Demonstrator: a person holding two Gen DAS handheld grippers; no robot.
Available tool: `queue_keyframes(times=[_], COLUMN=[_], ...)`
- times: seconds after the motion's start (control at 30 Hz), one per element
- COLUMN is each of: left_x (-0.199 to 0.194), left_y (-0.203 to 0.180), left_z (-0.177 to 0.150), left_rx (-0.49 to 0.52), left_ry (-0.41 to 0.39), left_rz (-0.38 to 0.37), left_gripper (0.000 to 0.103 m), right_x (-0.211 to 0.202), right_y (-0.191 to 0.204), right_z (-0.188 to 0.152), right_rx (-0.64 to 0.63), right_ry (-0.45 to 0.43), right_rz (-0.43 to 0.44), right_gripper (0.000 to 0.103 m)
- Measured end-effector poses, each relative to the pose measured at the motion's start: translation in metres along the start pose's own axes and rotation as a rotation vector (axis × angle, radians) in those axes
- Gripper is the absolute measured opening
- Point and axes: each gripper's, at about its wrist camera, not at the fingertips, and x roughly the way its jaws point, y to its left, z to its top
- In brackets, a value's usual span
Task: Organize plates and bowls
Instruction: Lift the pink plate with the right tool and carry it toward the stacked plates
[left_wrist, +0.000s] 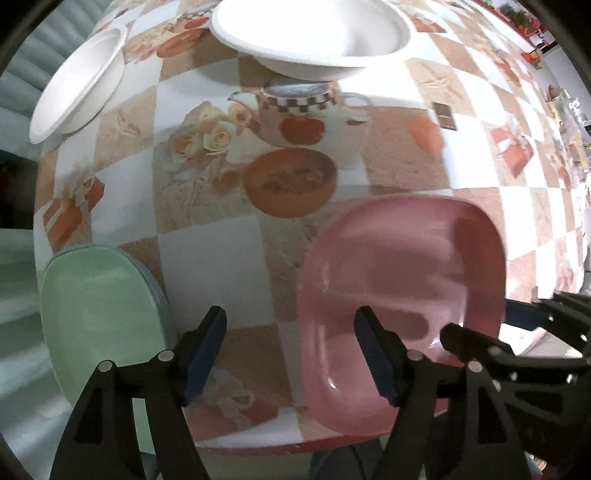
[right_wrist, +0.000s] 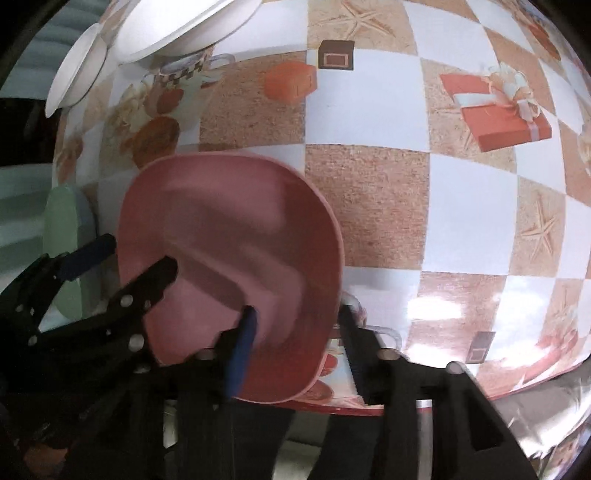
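A pink square plate (left_wrist: 399, 295) lies flat on the checked tablecloth near the table's front edge. My left gripper (left_wrist: 290, 350) stands open astride its left rim, one finger over the plate's inside and the other over the cloth. My right gripper (right_wrist: 295, 332) is open astride the plate's (right_wrist: 229, 229) right rim, its pads clear of it. Each gripper shows in the other's view: the right gripper (left_wrist: 502, 325) at the plate's far side, the left gripper (right_wrist: 136, 258) at its left. A green plate (left_wrist: 99, 314) rests on a pale blue plate (left_wrist: 157, 284) to the left.
Two white bowls stand at the back: a large bowl (left_wrist: 310, 33) in the middle and a smaller bowl (left_wrist: 77, 81) at the left edge. The table's red front edge (left_wrist: 295, 446) runs just below the plates. Bare patterned cloth (right_wrist: 461, 206) stretches to the right.
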Motion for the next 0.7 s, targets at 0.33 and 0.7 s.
queue_keyframes(times=[0.33, 0.7], left_x=[0.012, 0.009], left_y=[0.048, 0.026], left_z=[0.025, 0.034], left_rx=[-0.071, -0.010], left_ry=[0.016, 0.009], left_rz=[-0.023, 0.003], left_gripper=[0.103, 0.099], right_x=[0.011, 0.027], right_y=[0.008, -0.021], right_z=[0.010, 0.029], right_rx=[0.080, 0.096], right_ry=[0.021, 0.040], right_rz=[0.062, -0.094], right_gripper=[0.092, 0.103])
